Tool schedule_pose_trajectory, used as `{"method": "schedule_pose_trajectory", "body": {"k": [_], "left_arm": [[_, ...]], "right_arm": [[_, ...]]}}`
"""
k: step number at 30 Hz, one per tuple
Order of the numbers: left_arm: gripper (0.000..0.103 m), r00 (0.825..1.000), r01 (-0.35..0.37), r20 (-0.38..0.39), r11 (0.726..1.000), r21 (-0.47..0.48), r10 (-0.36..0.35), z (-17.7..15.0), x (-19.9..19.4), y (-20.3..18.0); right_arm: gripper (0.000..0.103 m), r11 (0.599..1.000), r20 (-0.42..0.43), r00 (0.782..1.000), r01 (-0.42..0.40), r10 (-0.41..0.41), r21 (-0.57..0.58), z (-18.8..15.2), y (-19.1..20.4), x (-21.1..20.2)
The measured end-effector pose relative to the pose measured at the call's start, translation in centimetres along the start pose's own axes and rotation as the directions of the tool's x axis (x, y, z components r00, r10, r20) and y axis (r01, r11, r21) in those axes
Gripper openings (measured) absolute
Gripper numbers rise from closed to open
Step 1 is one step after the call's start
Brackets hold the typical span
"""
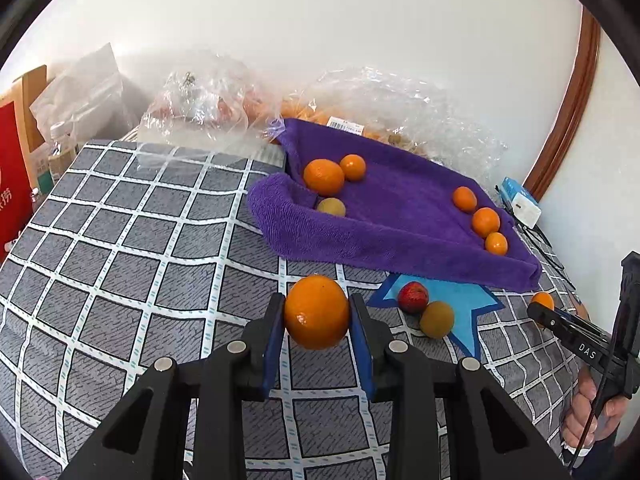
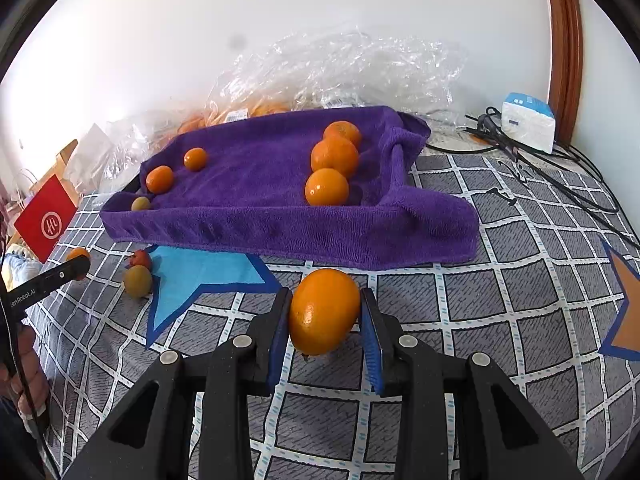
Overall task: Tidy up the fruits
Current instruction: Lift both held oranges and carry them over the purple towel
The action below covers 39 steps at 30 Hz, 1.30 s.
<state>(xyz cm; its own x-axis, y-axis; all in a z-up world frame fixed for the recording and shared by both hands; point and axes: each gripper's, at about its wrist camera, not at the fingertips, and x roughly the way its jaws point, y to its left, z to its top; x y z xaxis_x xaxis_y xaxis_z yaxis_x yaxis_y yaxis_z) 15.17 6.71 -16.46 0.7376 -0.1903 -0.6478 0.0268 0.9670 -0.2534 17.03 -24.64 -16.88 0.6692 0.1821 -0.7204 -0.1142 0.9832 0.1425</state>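
My left gripper (image 1: pixel 317 312) is shut on an orange (image 1: pixel 317 312), held above the checked bedcover. My right gripper (image 2: pixel 325 312) is shut on another orange (image 2: pixel 325 312); in the left wrist view its finger (image 1: pixel 560 322) and orange (image 1: pixel 543 301) show at the far right. A purple towel tray (image 1: pixel 400 236) holds several oranges (image 1: pixel 324 177) and a yellowish fruit (image 1: pixel 331 207); it also shows in the right wrist view (image 2: pixel 280 232). A red strawberry-like fruit (image 1: pixel 413 297) and a yellowish fruit (image 1: pixel 437 319) lie on the blue star in front of the tray.
Clear plastic bags of fruit (image 1: pixel 208 100) lie behind the tray by the wall. A red box (image 1: pixel 12 184) stands at the left. A white-blue charger (image 2: pixel 528 120) with black cables (image 2: pixel 560 176) lies at the right. The checked bedcover (image 1: pixel 120 260) spreads in front.
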Motion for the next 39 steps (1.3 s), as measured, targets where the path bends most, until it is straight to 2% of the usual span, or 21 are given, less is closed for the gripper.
{"method": "schedule_pose_trajectory", "body": {"k": [6,9,14,18,21,28,34,39], "left_arm": [[0.030,0.999,-0.016,0.048,1.000,-0.023,0.017,0.3,-0.7,0.4],[0.030,0.998,-0.023,0.049,0.999,-0.035,0.025,0.3,-0.7,0.6],[0.030,0.997,-0.023,0.077,0.999,-0.028,0.025,0.3,-1.2,0.5],[0.030,0.993,-0.052,0.108,0.998,-0.020,0.054,0.4,-1.6,0.4],[0.030,0.993,-0.061,0.103,0.998,-0.029,0.063,0.9,-2.0,0.5],[0.030,0.979,-0.081,0.190,0.997,0.014,0.077,3.8,-4.6,-0.1],[0.030,0.976,-0.067,0.207,0.998,0.012,0.064,7.6,-4.3,-0.5],[0.030,0.977,-0.040,0.209,0.999,0.000,0.039,9.8,-3.1,-1.0]], "right_arm": [[0.033,0.999,0.019,1.000,0.005,-0.006,0.046,0.6,-1.1,-0.4],[0.033,0.998,0.038,0.999,0.000,-0.002,0.062,1.0,-1.3,-1.0],[0.033,0.997,0.067,0.998,0.011,-0.016,0.071,1.6,-1.0,-2.4],[0.033,0.998,0.088,0.996,0.008,-0.014,0.065,2.6,-0.5,-3.6],[0.033,0.999,0.100,0.995,0.020,-0.025,0.051,3.5,-0.2,-4.2],[0.033,1.000,0.136,0.990,0.027,-0.029,0.013,6.5,0.1,-4.8],[0.033,0.999,0.124,0.992,0.017,-0.020,0.027,9.1,0.0,-3.0],[0.033,0.999,0.112,0.993,-0.027,0.022,0.038,10.8,0.4,-1.3]]}}
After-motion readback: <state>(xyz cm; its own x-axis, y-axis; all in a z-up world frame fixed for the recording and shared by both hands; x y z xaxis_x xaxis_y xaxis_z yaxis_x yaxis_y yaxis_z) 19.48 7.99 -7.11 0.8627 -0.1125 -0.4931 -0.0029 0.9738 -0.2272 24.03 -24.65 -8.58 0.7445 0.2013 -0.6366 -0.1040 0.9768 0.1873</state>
